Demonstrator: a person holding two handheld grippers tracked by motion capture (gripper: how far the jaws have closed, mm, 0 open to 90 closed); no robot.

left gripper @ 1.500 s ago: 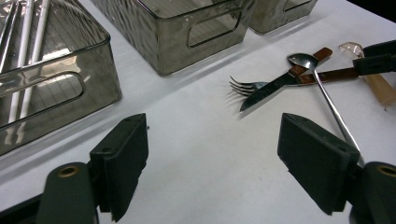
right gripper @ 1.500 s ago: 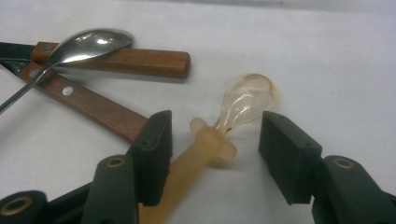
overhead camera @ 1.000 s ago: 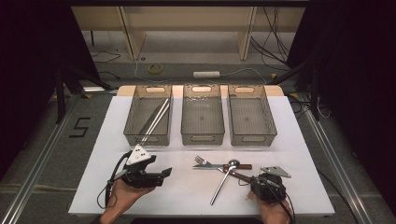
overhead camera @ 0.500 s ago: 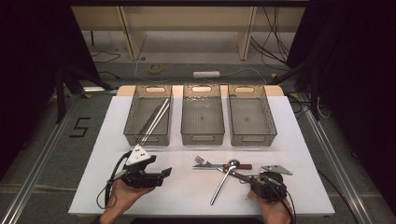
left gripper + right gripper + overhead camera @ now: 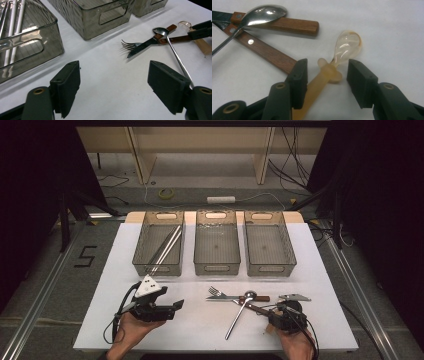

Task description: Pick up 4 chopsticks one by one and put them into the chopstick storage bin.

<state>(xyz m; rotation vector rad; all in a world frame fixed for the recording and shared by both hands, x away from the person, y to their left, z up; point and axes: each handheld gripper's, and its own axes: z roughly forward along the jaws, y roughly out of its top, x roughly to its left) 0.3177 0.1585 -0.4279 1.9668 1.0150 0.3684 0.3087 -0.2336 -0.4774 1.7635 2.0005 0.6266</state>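
Observation:
A fork (image 5: 216,292), a wooden-handled knife (image 5: 260,298) and a long metal spoon (image 5: 239,314) lie crossed on the white table (image 5: 200,330) at front centre. My right gripper (image 5: 328,72) is open, one jaw on each side of the neck of a small translucent amber spoon (image 5: 344,45), just right of a wooden handle (image 5: 262,48). In the high view the right gripper (image 5: 280,316) sits at the right end of the cutlery pile. My left gripper (image 5: 116,75) is open and holds nothing. It sits low at front left (image 5: 176,306), facing the fork (image 5: 128,44).
Three smoky clear bins stand in a row at the back. The left bin (image 5: 158,269) holds white sticks (image 5: 167,247). Nothing shows in the middle bin (image 5: 217,268) or the right bin (image 5: 271,268). Bare table lies between the two grippers.
The right gripper has crept slightly forward and left towards the cutlery. The left gripper and the cutlery have not moved.

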